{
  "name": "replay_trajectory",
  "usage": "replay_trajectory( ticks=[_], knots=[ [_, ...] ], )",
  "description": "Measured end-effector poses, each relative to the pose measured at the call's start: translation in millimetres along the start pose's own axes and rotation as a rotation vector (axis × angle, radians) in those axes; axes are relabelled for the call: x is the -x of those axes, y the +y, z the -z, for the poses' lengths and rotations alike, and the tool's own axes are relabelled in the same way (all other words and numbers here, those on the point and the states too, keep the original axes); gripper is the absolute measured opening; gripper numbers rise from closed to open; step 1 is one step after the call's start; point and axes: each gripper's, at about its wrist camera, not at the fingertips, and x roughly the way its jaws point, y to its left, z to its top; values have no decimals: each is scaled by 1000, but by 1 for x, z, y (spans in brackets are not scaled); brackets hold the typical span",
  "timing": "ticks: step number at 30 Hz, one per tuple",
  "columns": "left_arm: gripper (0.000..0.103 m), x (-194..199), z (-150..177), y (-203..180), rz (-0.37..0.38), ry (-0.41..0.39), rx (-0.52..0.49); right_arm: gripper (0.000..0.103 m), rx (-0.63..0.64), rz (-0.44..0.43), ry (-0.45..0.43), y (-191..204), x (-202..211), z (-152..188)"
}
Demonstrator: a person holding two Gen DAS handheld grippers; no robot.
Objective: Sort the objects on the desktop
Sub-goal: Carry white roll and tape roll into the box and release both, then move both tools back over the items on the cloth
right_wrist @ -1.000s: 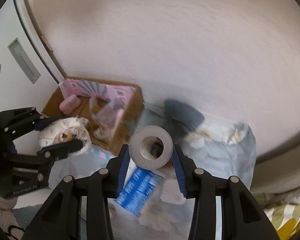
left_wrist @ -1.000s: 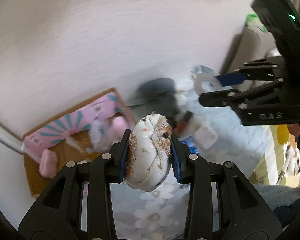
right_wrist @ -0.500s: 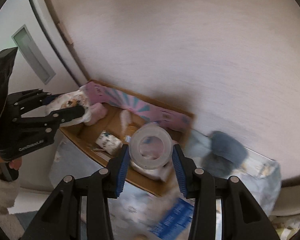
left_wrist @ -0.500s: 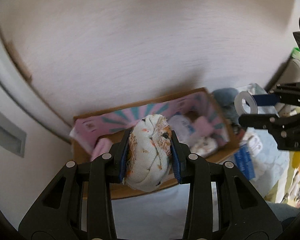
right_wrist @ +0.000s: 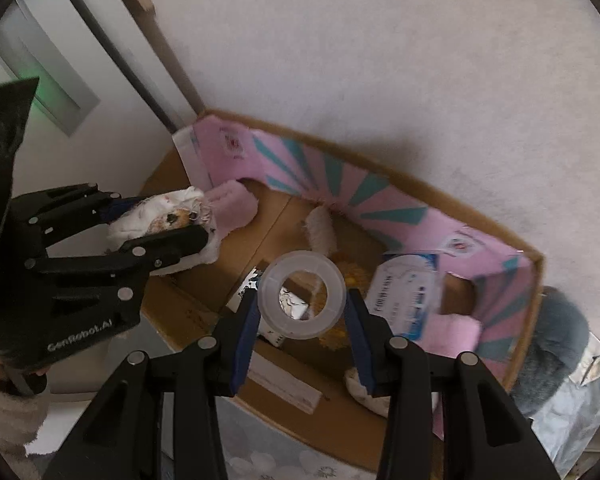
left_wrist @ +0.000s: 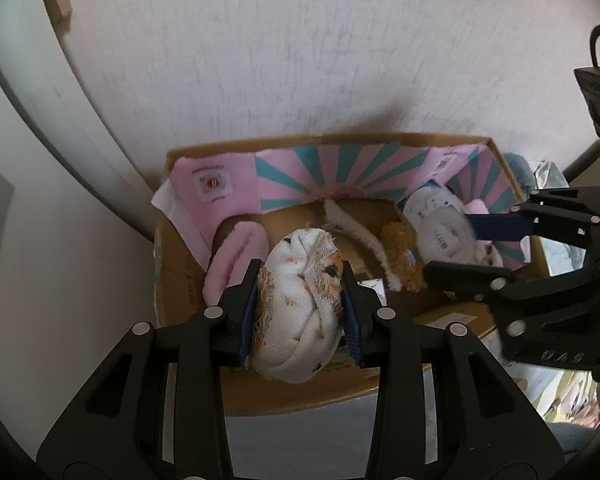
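Your left gripper (left_wrist: pixel 300 312) clamps the knotted cloth (left_wrist: pixel 298 316); your right gripper (right_wrist: pixel 302 320) pinches the tape roll (right_wrist: pixel 302 300), both poised above the cardboard box (left_wrist: pixel 300 396) for dropping, pink pieces at ten o'clock.

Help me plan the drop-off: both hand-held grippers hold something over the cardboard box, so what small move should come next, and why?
Probably lower a little, then open. The left hand-held gripper holds the rolled cloth and the right hand-held gripper the tape roll, both already above the cardboard box, seemingly short of its floor.
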Motion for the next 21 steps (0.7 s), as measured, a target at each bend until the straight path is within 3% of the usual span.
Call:
replay_trajectory(
  ticks=[9,11,12,13,15,21],
  knots=[
    [34,-6,4,3,-3,-4,-7,40,29,14,-24,4,-8,-1],
    [49,-2,5,2,-10,-14,-2,56,32,6,-30,3,-8,0],
    [66,0,5,3,-18,-19,1,71,27,9,-27,2,-9,1],
    [84,2,5,3,-77,-31,-1,78,21,23,-29,-1,-8,3],
    [100,9,7,5,-127,-66,-4,81,6,21,-34,-7,-4,8],
    [102,21,8,5,-96,-88,5,81,-32,39,-65,-23,11,22]
  ],
)
